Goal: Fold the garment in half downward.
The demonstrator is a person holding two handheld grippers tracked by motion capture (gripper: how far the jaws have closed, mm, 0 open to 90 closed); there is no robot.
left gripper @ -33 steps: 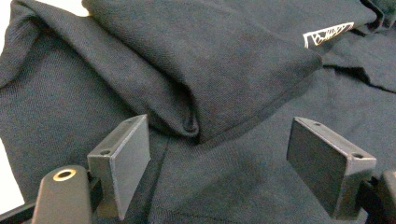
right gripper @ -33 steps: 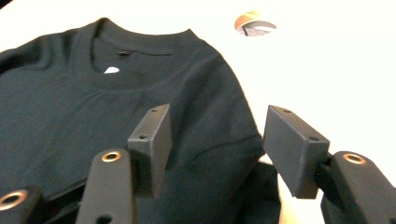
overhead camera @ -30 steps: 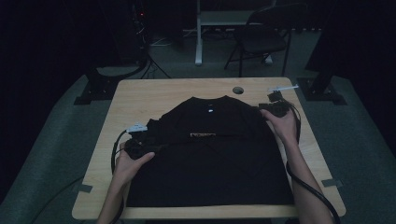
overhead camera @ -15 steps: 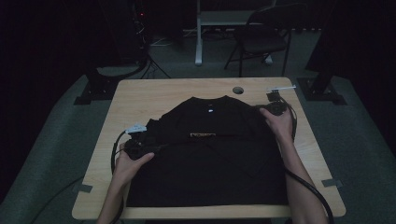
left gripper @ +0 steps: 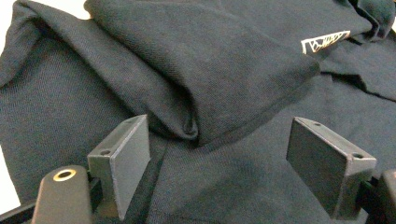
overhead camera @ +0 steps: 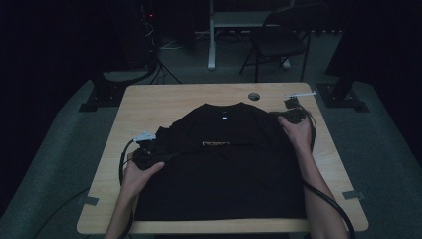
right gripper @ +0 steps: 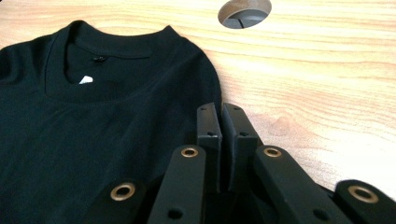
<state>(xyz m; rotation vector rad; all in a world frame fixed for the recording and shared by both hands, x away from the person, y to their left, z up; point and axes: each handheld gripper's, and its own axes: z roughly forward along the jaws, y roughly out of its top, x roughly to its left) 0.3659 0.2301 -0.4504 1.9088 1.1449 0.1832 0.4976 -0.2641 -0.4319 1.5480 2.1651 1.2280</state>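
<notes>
A black T-shirt (overhead camera: 224, 174) lies flat on the wooden table (overhead camera: 149, 104), neck at the far side, its left sleeve folded in over the chest. My left gripper (left gripper: 224, 158) stands open over that folded sleeve (left gripper: 210, 84), one jaw on each side of the fold's corner, pads apart from the cloth. My right gripper (right gripper: 222, 135) has just been closing and its jaws are now shut on the T-shirt's shoulder edge (right gripper: 205, 79), beside the collar (right gripper: 116, 49). In the high view the left gripper (overhead camera: 149, 149) is at the shirt's left edge and the right gripper (overhead camera: 286, 118) at its far right shoulder.
A round cable hole (overhead camera: 254, 96) sits in the table just beyond the right gripper. Bare wood runs along the table's left, far and right sides. Cables trail from both grippers. A dark chair (overhead camera: 278, 40) and stands are on the floor behind the table.
</notes>
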